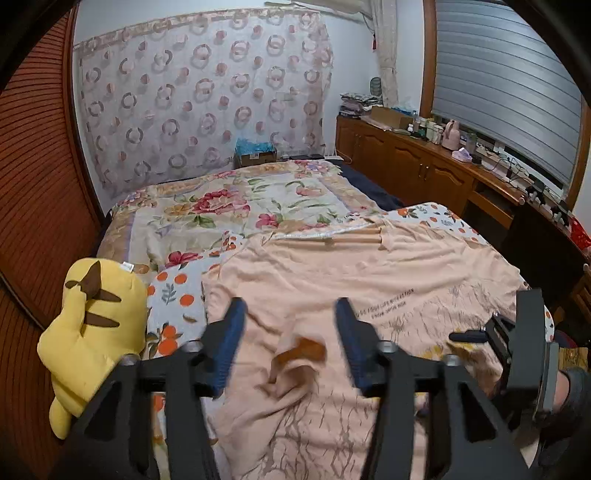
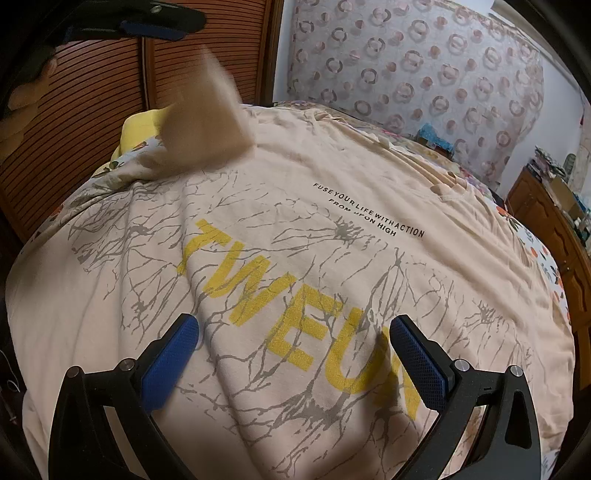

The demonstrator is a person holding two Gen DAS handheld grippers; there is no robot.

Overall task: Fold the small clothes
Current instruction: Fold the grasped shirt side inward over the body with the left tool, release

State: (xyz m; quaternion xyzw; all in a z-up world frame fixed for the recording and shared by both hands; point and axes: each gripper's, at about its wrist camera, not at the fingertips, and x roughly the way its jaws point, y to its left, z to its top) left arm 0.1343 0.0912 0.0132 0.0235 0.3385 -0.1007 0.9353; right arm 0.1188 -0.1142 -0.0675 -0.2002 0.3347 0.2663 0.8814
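A pale peach T-shirt [image 2: 332, 177] with yellow letters and grey crack print lies spread on the bed; it also shows in the left wrist view [image 1: 332, 266]. My left gripper [image 1: 291, 314] is open above the shirt's left part, and a blurred fold of cloth [image 1: 295, 362] lies between its fingers. In the right wrist view the left gripper [image 2: 155, 29] is at top left, with a blurred flap of shirt [image 2: 207, 114] falling below it. My right gripper [image 2: 293, 328] is open, low over the yellow letters, holding nothing. It appears at the right edge of the left wrist view [image 1: 517, 332].
A yellow plush toy [image 1: 96, 332] lies at the bed's left edge by the slatted wooden doors [image 1: 37, 184]. A floral quilt [image 1: 240, 206] covers the far bed. A wooden sideboard [image 1: 443, 162] with bottles and clutter runs along the right wall.
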